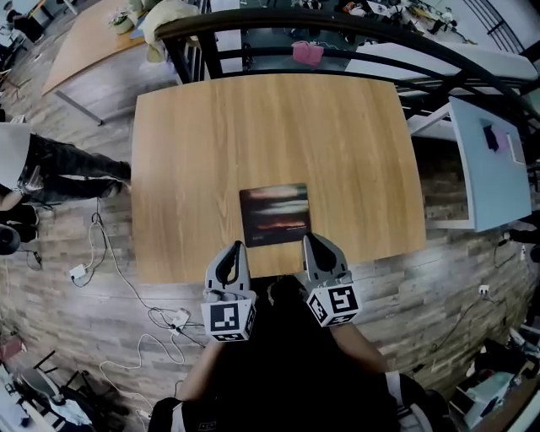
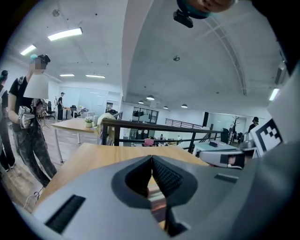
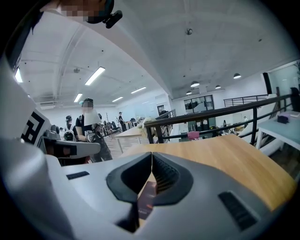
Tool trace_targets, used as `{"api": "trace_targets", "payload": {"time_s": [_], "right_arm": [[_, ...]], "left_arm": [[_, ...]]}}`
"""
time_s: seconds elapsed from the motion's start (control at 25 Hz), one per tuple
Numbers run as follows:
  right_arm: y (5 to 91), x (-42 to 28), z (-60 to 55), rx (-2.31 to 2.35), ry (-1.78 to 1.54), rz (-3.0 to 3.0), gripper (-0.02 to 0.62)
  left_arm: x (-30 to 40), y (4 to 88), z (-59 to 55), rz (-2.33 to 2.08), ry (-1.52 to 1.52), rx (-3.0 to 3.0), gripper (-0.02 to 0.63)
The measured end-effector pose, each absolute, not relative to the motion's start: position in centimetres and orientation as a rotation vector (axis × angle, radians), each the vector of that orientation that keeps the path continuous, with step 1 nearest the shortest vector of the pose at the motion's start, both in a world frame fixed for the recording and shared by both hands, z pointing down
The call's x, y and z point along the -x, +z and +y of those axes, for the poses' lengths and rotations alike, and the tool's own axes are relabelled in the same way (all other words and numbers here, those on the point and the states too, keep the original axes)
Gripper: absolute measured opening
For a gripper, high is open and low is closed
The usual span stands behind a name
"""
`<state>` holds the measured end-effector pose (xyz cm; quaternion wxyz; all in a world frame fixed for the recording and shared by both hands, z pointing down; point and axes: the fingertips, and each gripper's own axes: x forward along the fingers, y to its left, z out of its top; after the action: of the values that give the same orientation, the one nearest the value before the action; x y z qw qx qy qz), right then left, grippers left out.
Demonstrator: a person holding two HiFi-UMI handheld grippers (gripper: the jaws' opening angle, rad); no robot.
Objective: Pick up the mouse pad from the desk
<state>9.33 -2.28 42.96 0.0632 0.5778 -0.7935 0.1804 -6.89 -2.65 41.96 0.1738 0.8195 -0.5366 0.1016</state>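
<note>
A dark mouse pad [image 1: 275, 213] with a reddish print lies flat on the wooden desk [image 1: 211, 152], near its front edge. My left gripper [image 1: 237, 245] is shut and empty, its tip just short of the pad's near left corner. My right gripper [image 1: 307, 239] is also shut and empty, at the pad's near right corner. In the left gripper view the closed jaws meet at the left gripper's tip [image 2: 152, 158], and a strip of the pad [image 2: 158, 201] shows below. In the right gripper view the right gripper [image 3: 152, 154] is closed too, with the pad [image 3: 146, 200] seen through the gap beneath.
A black railing [image 1: 253, 25] runs behind the desk. A pale blue table [image 1: 489, 160] stands at the right. A person [image 1: 51, 169] stands on the plank floor at the left, where white cables and a power strip [image 1: 177, 319] lie.
</note>
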Motion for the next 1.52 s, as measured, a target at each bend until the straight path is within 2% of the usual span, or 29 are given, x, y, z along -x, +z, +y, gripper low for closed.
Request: {"api": "trace_targets", "payload": {"time_s": [0.84,0.88,0.96,1.0,1.04,1.28,1.52], "right_arm": [[55.1,-11.8,-7.2,-1.532,0.768,-2.241,0.034],[55.7,-11.8,-7.3,-1.522,0.784,-2.235,0.034],[57.0,-11.9,-7.6,-1.505,0.813,-2.212,0.042],[57.8,-12.0,-7.6,-1.496,0.829,-2.196,0.067],[58.5,-12.1,-7.6,-1.487,0.845,-2.179,0.103],[63.0,-12.7,-7.7,-1.423,0.946,-2.08,0.18],[67.9,-13.6,-6.9,-1.355,1.08,-1.942,0.218]], "left_arm": [[5.5,53.9,-6.3,-1.506,0.4,-2.041,0.029],[5.3,54.5,-6.5,-1.488,0.409,-2.033,0.043],[5.1,55.8,-6.8,-1.461,0.432,-2.022,0.125],[5.0,56.5,-6.8,-1.449,0.444,-2.009,0.139],[5.0,57.3,-6.7,-1.439,0.457,-1.995,0.151],[4.6,62.0,-6.1,-1.351,0.565,-1.933,0.213],[4.4,67.0,-4.9,-1.27,0.675,-1.846,0.246]]}}
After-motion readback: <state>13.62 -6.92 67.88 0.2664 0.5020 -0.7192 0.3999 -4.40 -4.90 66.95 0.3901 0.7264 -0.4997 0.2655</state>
